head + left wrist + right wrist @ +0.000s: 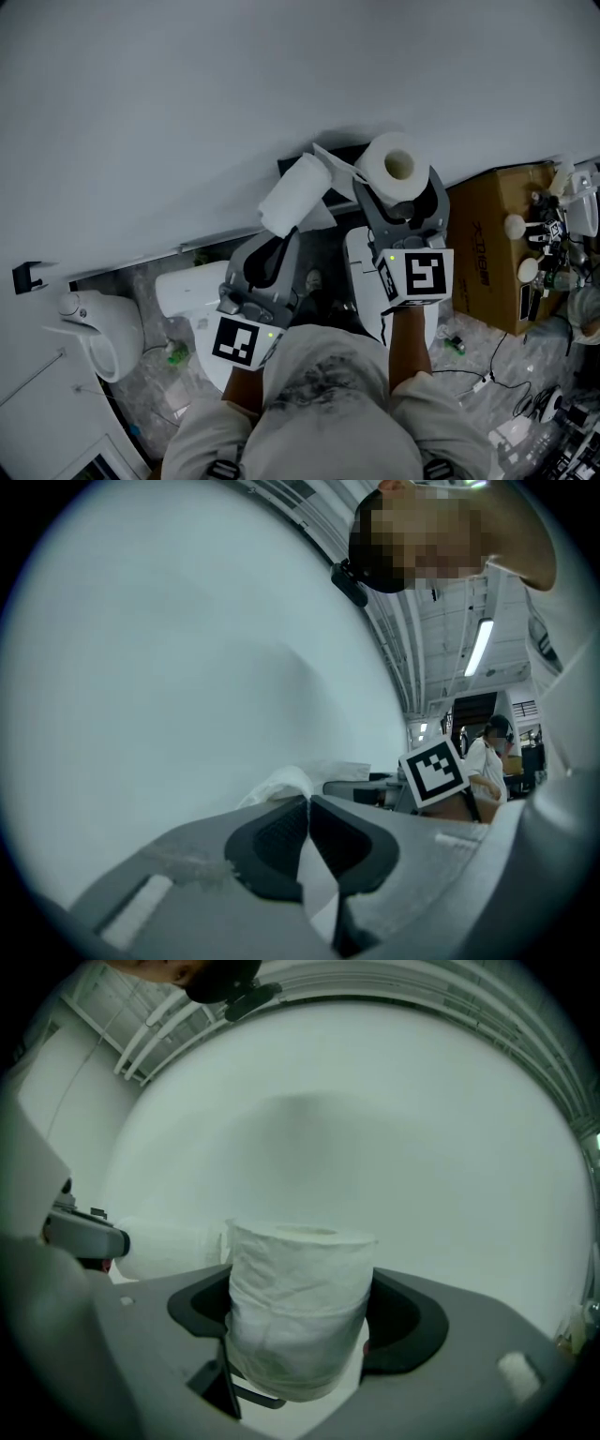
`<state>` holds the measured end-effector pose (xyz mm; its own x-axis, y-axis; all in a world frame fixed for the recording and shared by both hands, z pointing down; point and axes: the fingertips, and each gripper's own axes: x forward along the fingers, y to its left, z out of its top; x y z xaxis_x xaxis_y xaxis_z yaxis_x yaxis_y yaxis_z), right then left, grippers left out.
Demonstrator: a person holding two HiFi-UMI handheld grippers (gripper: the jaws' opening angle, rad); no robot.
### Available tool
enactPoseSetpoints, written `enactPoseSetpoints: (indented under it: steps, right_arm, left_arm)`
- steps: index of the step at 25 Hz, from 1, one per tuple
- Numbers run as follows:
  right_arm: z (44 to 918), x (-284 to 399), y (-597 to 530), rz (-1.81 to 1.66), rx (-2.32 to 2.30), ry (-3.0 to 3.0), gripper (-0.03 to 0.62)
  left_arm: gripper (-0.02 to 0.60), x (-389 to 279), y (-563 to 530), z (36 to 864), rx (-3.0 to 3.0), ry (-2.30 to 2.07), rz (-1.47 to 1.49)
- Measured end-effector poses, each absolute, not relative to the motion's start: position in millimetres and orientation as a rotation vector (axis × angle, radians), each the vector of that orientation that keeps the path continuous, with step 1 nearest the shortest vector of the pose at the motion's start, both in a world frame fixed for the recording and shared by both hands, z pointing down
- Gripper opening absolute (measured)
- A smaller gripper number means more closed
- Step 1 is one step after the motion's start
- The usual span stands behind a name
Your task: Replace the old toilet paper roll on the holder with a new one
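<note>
Your left gripper [279, 236] pinches the old roll [292, 195] by the holder [352, 152]; your right gripper [403, 204] clamps the new roll [398, 171]. Next, probably: old one away, new one on

Your head camera looks steeply down onto the left gripper [284, 230] and right gripper [398, 187]. Each gripper camera sits close behind its jaws, facing the white wall [187, 94] all three views share.

Full white toilet paper roll [397, 169], upright, hollow core facing up, upper centre-right of the frame, second white toilet paper roll [291, 195] just left, tilted, upper end at black wall-mounted holder bar [289, 167]
</note>
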<state>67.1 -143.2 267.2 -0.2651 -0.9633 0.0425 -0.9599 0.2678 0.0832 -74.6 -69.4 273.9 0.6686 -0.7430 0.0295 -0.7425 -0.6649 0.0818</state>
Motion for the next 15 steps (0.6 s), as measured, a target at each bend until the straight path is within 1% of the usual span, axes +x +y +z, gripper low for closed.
enactPoseSetpoints:
  steps: [9,15]
  right_arm:
    - [275,120,-122,-0.035,1.952,-2.360,0.400]
    - [278,143,-108,-0.027,1.979,-2.335,0.400]
  left_arm:
    - [0.014,-42,-61,280,2.811,-1.181,0.001]
    - [0.014,-26,-52,284,2.816,-1.158,0.013]
